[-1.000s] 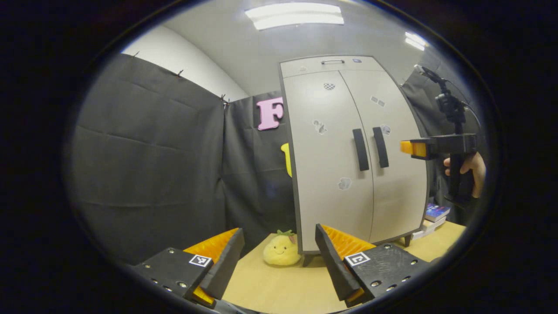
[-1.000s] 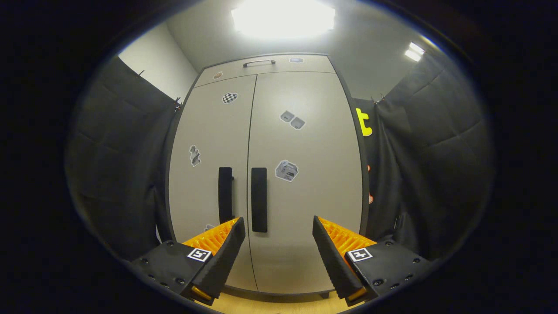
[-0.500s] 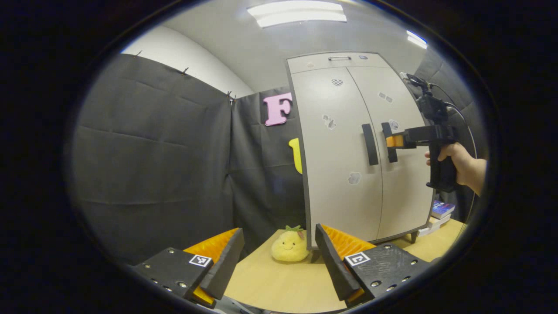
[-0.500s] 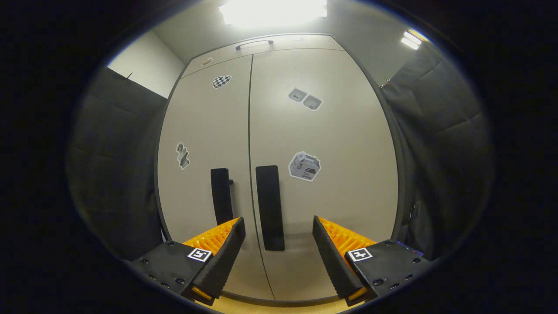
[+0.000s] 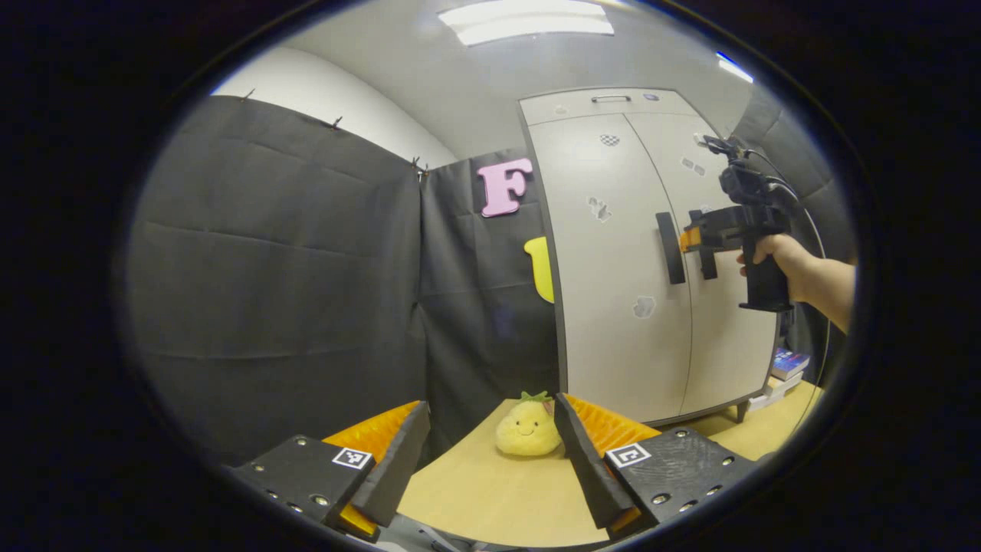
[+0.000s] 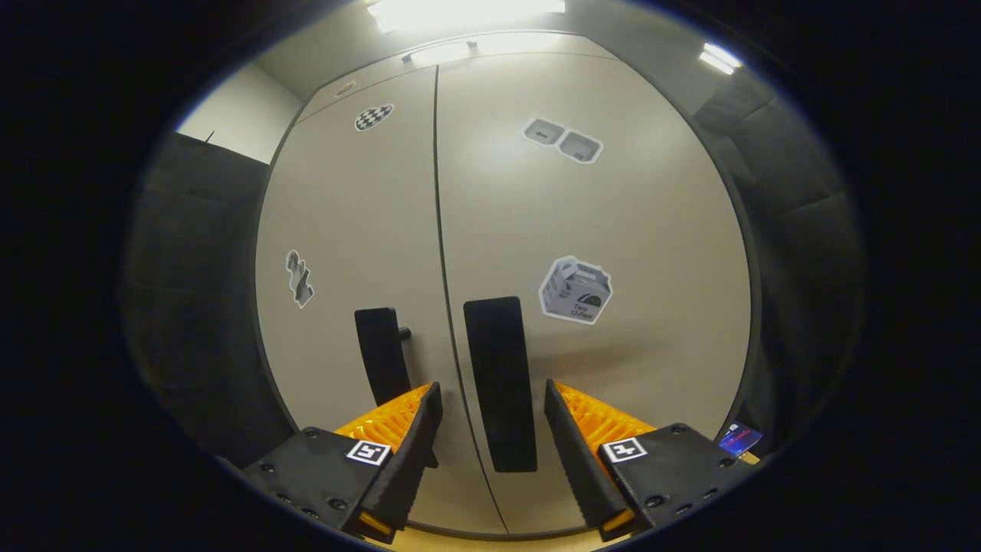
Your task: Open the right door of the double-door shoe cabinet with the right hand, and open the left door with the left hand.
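Observation:
The beige double-door shoe cabinet (image 5: 613, 307) stands on the table with both doors closed. Its right door (image 6: 613, 215) and left door (image 6: 345, 230) each carry a dark vertical handle. In the right gripper view, my right gripper (image 6: 491, 383) is open, with a finger on either side of the right door handle (image 6: 500, 360) and small gaps showing. The left door handle (image 6: 381, 356) is just to its left. In the left gripper view, a hand (image 5: 782, 257) holds the right gripper (image 5: 684, 239) against the handles. My left gripper (image 5: 490, 452) hangs open and empty, well short of the cabinet.
A yellow plush fruit (image 5: 527, 429) sits on the wooden table (image 5: 475, 498) by the cabinet's left front corner. Books (image 5: 785, 366) are stacked at the cabinet's right side. Black cloth walls (image 5: 268, 268) close in the left and back.
The right gripper has moved in toward the cabinet until its fingers flank the right door handle. The left gripper's view has drifted, putting the cabinet farther right. Both doors are still closed.

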The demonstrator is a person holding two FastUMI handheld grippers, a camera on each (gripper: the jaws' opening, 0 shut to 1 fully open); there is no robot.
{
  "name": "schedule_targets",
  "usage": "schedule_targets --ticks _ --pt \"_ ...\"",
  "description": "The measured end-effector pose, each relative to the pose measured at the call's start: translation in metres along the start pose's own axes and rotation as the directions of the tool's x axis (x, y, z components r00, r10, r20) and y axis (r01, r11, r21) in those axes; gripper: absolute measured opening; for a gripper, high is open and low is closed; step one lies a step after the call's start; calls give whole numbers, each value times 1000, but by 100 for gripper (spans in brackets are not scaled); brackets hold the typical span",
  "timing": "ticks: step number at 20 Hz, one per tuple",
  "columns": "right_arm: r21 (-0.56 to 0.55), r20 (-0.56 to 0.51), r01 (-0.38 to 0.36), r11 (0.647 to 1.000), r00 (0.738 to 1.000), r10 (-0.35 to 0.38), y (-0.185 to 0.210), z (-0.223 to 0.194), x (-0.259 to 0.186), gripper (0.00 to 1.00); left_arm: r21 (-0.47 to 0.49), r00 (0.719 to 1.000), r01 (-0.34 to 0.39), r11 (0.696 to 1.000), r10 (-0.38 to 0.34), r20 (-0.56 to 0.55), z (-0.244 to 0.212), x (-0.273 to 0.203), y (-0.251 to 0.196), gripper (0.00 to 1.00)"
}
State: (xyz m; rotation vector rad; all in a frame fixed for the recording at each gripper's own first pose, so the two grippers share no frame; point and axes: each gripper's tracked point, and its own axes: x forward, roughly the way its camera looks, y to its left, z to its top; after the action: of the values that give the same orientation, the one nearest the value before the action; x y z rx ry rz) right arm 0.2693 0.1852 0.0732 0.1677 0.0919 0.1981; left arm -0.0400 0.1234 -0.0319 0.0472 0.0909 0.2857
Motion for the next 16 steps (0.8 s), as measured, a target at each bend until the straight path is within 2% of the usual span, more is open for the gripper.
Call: schedule_targets --ticks 1,2,3,4,5,6,10,11,13,15,16 --pt "10 -7 6 1000 1000 -6 0 0 4 79 -2 1000 -1 1000 1 1 1 2 1 94" --pt "17 -12 13 1000 1000 -13 -1 -1 6 64 0 1000 -3 1000 3 2 1 1 2 95" --pt "29 -16 25 999 1000 -25 -2 1 6 63 3 1000 -4 1000 4 1 1 1 4 95" --pt "36 -14 26 999 1000 -25 -1 2 7 69 3 1000 -5 1000 5 1 0 1 4 95" --pt "27 -21 42 999 999 -42 -2 1 8 61 1 1000 -4 1000 4 -1 0 2 5 95" --pt "2 -21 88 996 996 -88 -12 2 10 62 2 1000 -4 1000 4 -2 0 2 5 95" --pt "-42 -36 114 993 993 -116 -11 0 3 34 1 1000 -5 1000 5 4 2 3 6 94" --pt "-69 -46 110 992 992 -113 -12 -1 9 33 3 1000 -4 1000 4 6 3 4 5 94" --pt "-94 -60 102 990 992 -107 -13 -2 10 23 3 1000 1 1000 -1 19 7 1 4 95" --pt "-76 -67 81 994 994 -86 -12 -3 11 19 1 999 9 1000 -9 31 11 3 1 94" --pt "-80 -79 63 995 994 -69 -12 -3 7 9 1 999 14 1000 -14 38 13 1 0 94"
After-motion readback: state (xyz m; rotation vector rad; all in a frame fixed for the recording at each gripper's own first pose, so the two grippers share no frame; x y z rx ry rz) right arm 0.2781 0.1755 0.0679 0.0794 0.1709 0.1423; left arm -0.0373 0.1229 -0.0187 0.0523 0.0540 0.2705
